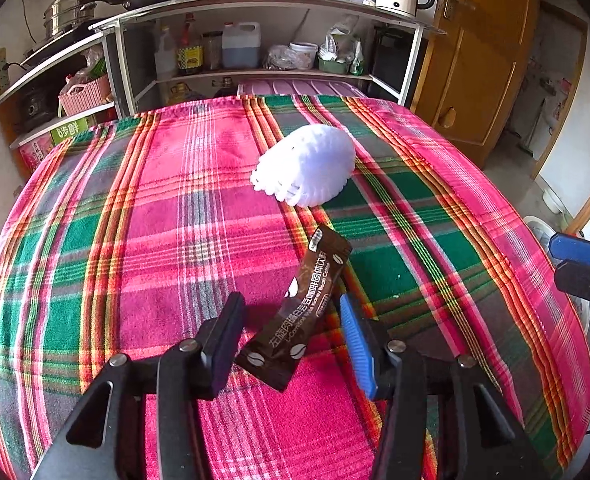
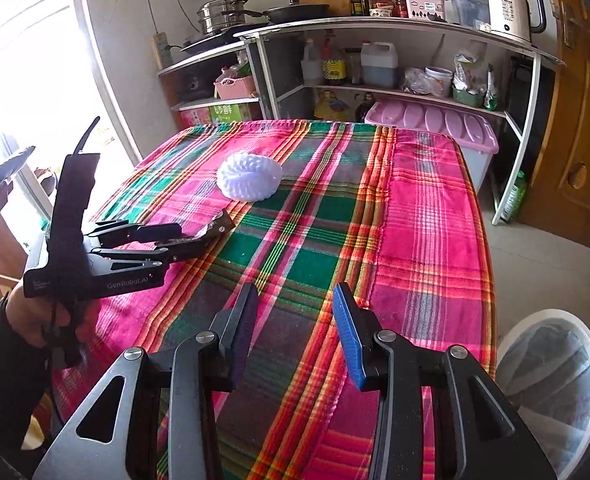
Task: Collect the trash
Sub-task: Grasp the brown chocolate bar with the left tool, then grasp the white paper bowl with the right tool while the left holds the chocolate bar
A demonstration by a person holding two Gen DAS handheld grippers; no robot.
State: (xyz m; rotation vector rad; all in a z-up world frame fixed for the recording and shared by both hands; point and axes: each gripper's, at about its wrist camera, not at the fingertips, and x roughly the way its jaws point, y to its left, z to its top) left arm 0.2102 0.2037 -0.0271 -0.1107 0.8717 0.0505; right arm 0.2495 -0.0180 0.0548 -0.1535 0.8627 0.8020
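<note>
A brown coffee sachet [image 1: 301,312] lies flat on the plaid-covered bench [image 1: 135,240], between the spread fingers of the left gripper [image 1: 291,340], which do not press on it, seemingly lined up for a pick. The right gripper [image 2: 295,332] hovers over bare cloth with its fingers apart and nothing between them, near a white lined bin [image 2: 551,384] beside the bench, likely where trash goes. A white foam fruit net [image 1: 307,164] sits farther back; the bin's inside is cut off and hard to make out
</note>
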